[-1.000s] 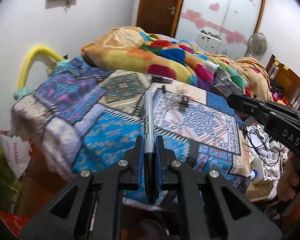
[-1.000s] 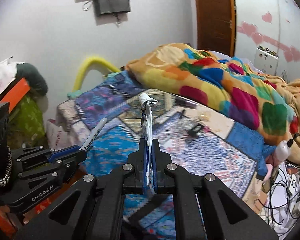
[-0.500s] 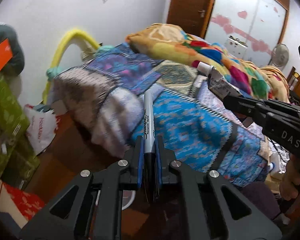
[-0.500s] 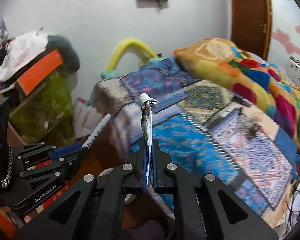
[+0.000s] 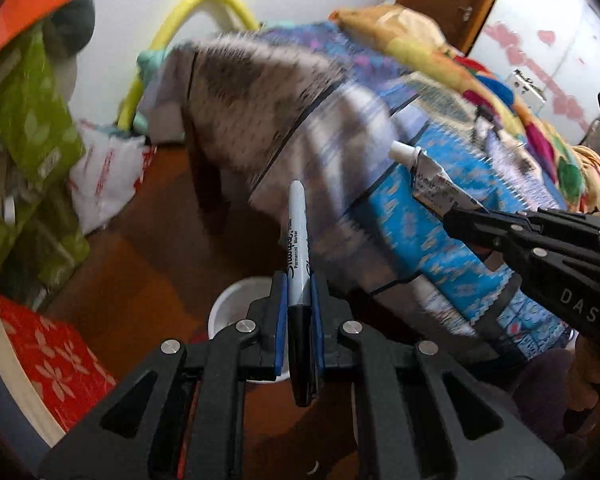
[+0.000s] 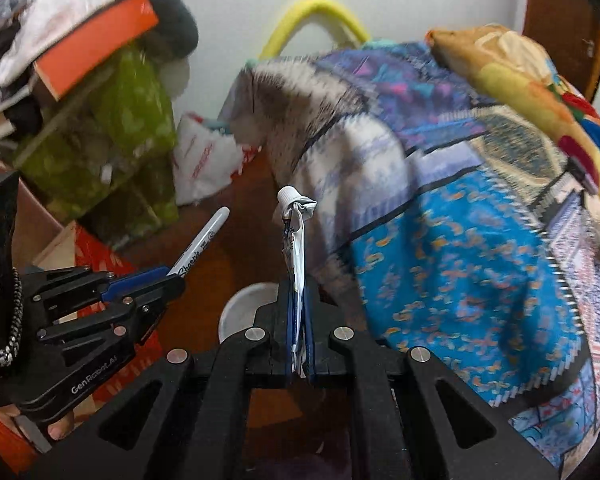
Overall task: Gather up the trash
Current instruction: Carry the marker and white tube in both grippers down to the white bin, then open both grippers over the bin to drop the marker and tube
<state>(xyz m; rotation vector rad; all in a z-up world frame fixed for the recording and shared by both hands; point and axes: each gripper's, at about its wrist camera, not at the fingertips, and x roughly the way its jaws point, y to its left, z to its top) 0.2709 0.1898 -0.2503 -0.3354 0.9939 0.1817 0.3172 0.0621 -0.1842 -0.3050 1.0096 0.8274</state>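
My left gripper (image 5: 299, 280) is shut on a Sharpie marker (image 5: 297, 240) with a black cap, its grey barrel pointing away from me. In the right wrist view the same marker (image 6: 202, 240) sticks out of the left gripper (image 6: 172, 276) at lower left. My right gripper (image 6: 298, 288) is shut on a squeezed, flattened tube (image 6: 294, 236) with a white cap; that tube (image 5: 432, 178) and the right gripper (image 5: 450, 218) show at the right of the left wrist view. A white round bin (image 5: 236, 308) stands on the brown floor just behind both sets of fingers, its rim (image 6: 240, 308) partly hidden.
The bed with a patchwork blue quilt (image 6: 460, 260) fills the right side, its corner hanging close to the bin. Green bags (image 5: 24, 128) and a red flowered box (image 5: 56, 364) crowd the left. A white plastic bag (image 6: 204, 160) and yellow hoop (image 5: 188, 12) lie by the wall.
Both grippers have swung left off the bed and dipped toward the floor, each keeping its grip. The white bin has come into view under the fingers.
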